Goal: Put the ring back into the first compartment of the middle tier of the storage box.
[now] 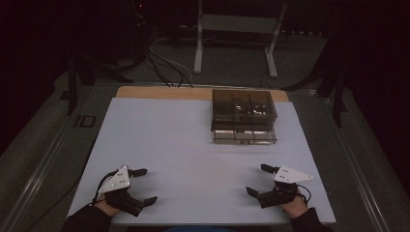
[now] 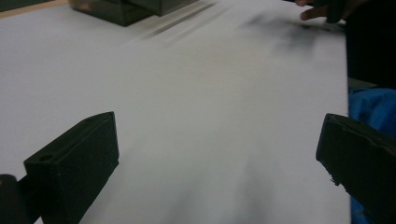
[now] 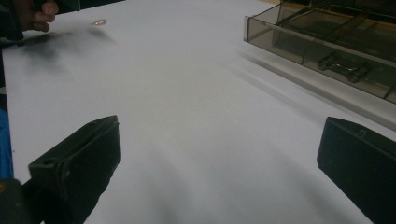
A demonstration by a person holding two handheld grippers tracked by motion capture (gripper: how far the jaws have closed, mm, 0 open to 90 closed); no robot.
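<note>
Left claw (image 1: 144, 185): wide open, empty, near left.
Right claw (image 1: 257, 179): wide open, empty, near right.
Risk: smoky compartment box (image 1: 244, 116) far right may slide if nudged.

Black left claw (image 1: 143, 186), black right claw (image 1: 258, 180); smoky translucent box (image 1: 244, 117); white table (image 1: 193, 154).

White sheet (image 1: 193, 145) covers a wooden tabletop (image 1: 159, 92), bare along the far edge. Beyond the table: grey floor, a bundle of black cables (image 1: 162, 67), and a light metal stand (image 1: 237, 24) on two feet.
</note>
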